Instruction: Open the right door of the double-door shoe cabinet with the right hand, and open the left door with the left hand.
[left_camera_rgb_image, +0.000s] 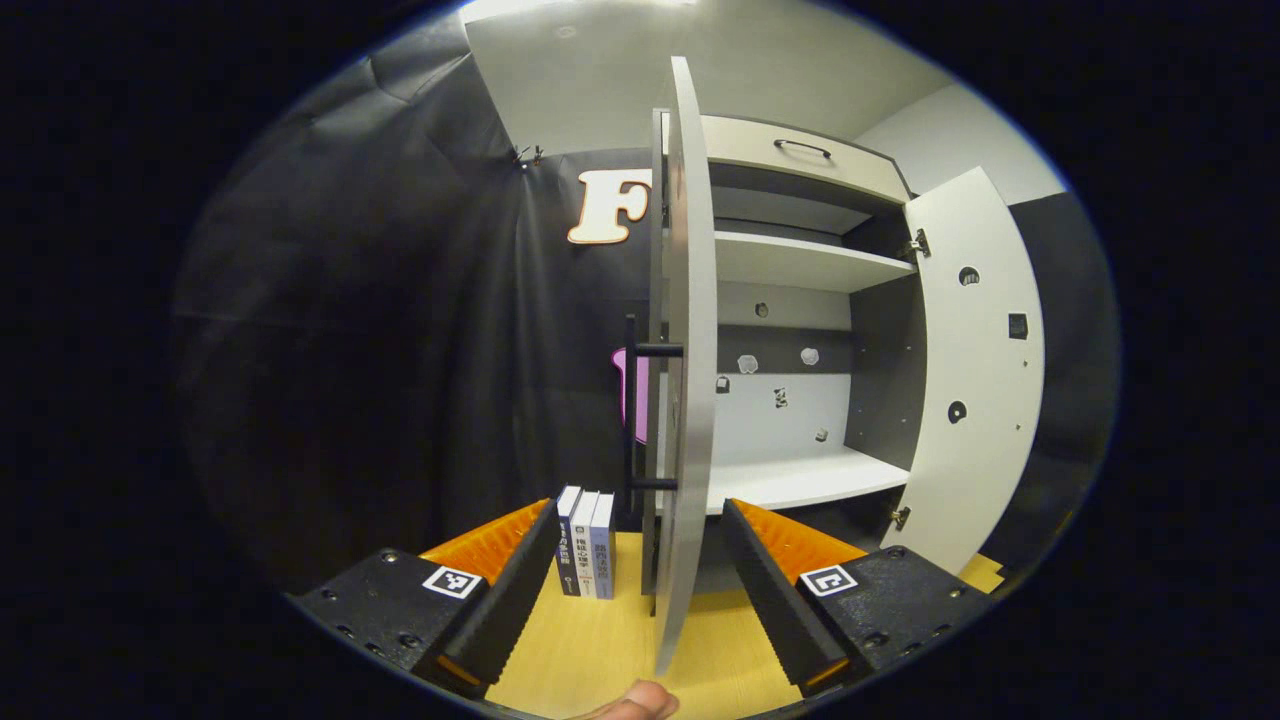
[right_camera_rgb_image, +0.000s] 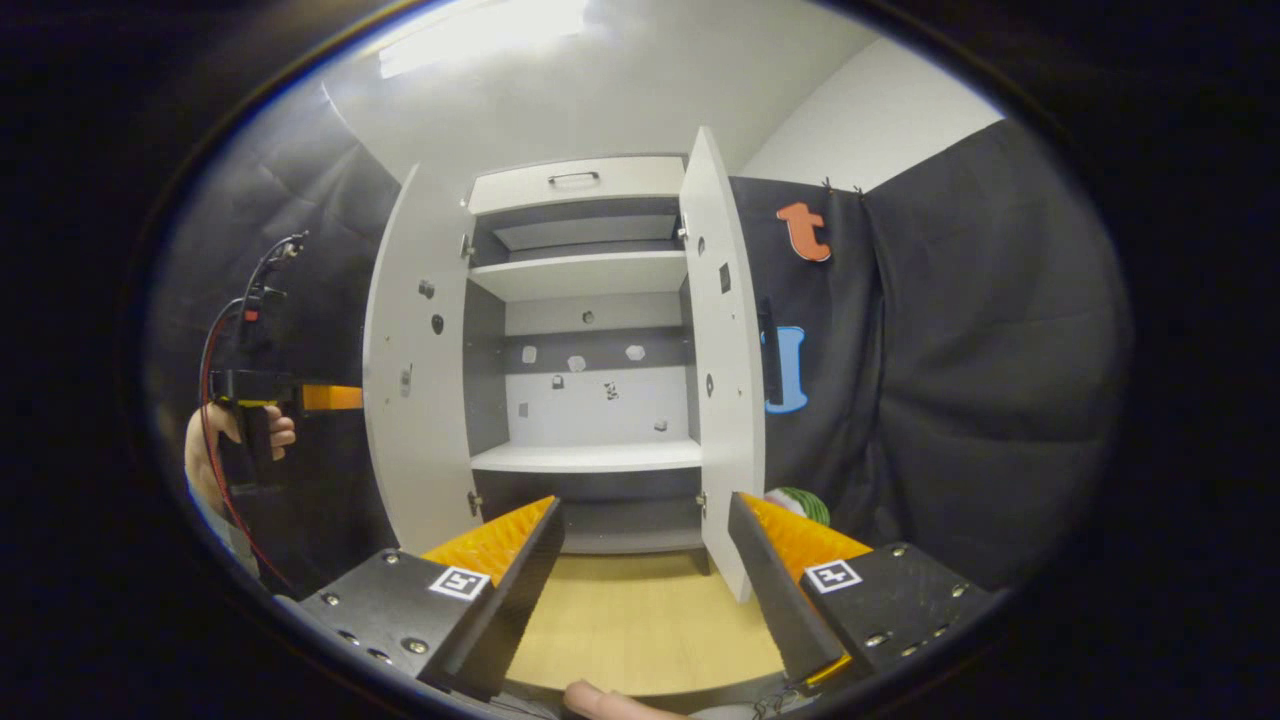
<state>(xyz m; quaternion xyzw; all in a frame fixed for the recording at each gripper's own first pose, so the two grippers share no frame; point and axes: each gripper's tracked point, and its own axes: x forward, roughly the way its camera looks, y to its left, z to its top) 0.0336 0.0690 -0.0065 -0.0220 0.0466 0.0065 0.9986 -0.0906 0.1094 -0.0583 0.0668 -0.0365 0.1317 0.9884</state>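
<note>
In the right gripper view the shoe cabinet stands at twelve o'clock with both doors swung wide: the left door at ten o'clock and the right door at one o'clock, its lower edge just above and beside the right-hand finger of the right gripper. That gripper's jaws are released, spread wide with nothing between them, over the wooden surface. A shelf shows inside, and a drawer with a handle sits on top. At nine o'clock a hand holds the left gripper just beside the left door's outer face; whether it touches is unclear. In the left gripper view, the left gripper's jaws are likewise released, and the left door stands edge-on at twelve o'clock, running down into the gap between the fingers, apart from both. Its black handle points toward eleven o'clock. Books stand upright just left of the door's foot, and the right door hangs open at three o'clock.
</note>
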